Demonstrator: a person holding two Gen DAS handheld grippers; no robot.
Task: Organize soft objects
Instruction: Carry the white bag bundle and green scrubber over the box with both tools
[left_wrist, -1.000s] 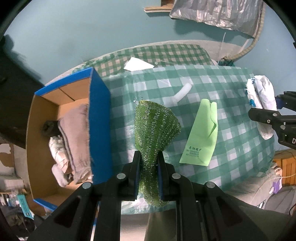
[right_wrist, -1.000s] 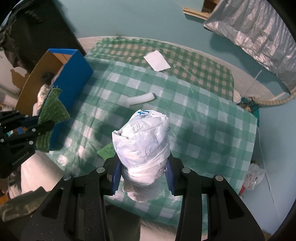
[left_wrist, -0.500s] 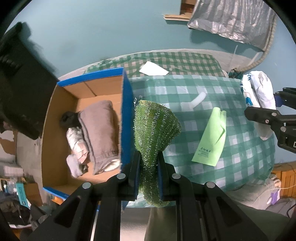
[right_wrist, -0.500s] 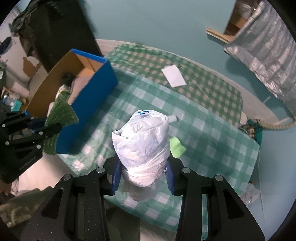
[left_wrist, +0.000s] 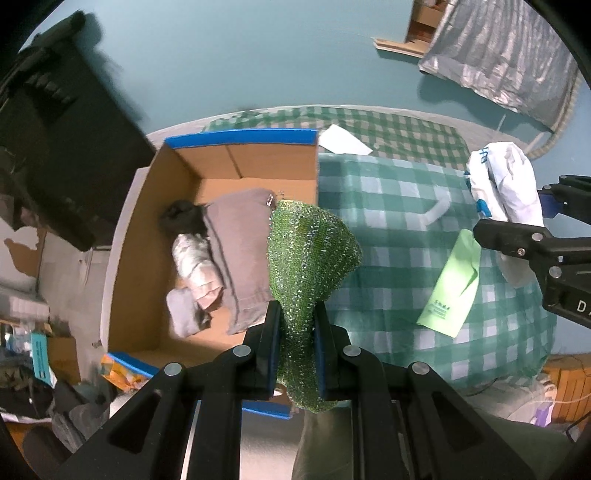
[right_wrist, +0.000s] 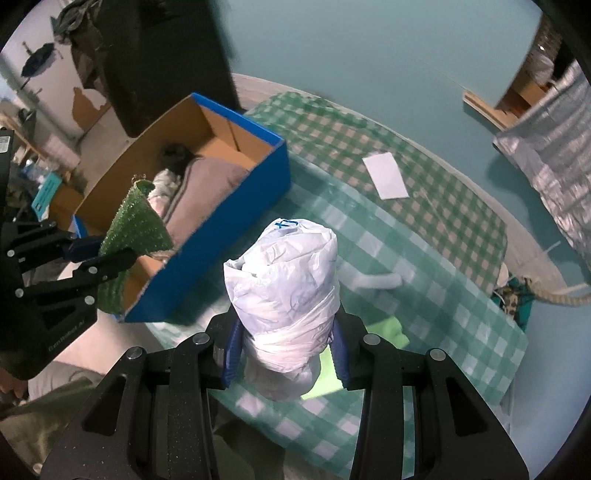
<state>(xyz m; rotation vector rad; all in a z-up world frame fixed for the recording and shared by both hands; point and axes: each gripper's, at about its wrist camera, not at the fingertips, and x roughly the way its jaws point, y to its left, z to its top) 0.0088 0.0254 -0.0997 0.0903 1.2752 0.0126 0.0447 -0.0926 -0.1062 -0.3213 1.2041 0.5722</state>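
My left gripper (left_wrist: 295, 343) is shut on a green mesh scouring cloth (left_wrist: 308, 254) and holds it above the right wall of an open blue cardboard box (left_wrist: 221, 173). The box holds a folded grey garment (left_wrist: 236, 251), a pale bundle and a dark item. My right gripper (right_wrist: 286, 354) is shut on a rolled white plastic bag (right_wrist: 284, 288) above the green checked table (right_wrist: 424, 266). The left gripper and cloth (right_wrist: 135, 229) show at the left of the right wrist view, over the box (right_wrist: 221, 236). The bag (left_wrist: 502, 192) shows at the right of the left wrist view.
A light green sleeve (left_wrist: 450, 284), a white tube (left_wrist: 437, 210) and a white paper (left_wrist: 343, 140) lie on the table. A dark cabinet (left_wrist: 55, 147) stands behind the box. Clutter lies on the floor at the left. A silver sheet (left_wrist: 495, 55) hangs at the far wall.
Both grippers have moved left toward the box with their loads. The green cloth has gone from over the table to over the box's right wall. Both grips are unchanged.
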